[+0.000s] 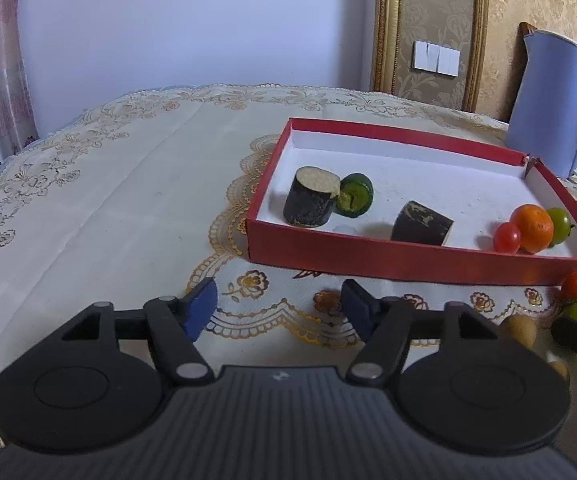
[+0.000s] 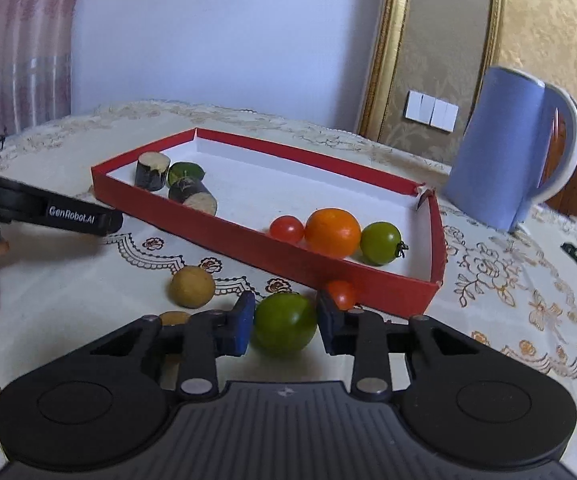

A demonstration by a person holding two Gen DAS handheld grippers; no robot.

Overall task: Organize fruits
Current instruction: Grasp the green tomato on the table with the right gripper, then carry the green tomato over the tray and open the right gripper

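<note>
Lace-clothed bench [image 2: 88, 300] carries a red box [image 2: 368, 280] of sorted fruit. Right gripper [image 2: 284, 322] brackets a green tomato [image 2: 284, 324] outside it, jaws apart (not yet clamped, contact unclear); left gripper [image 1: 278, 310] waits, jaws apart, empty.

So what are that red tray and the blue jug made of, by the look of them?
The red tray looks like cardboard: thin straight walls, matte red outside, white inside, and a split far corner with a torn flap. The blue jug looks like smooth moulded plastic with a soft sheen and a pale rim and handle; a coated metal body cannot be ruled out.
</note>
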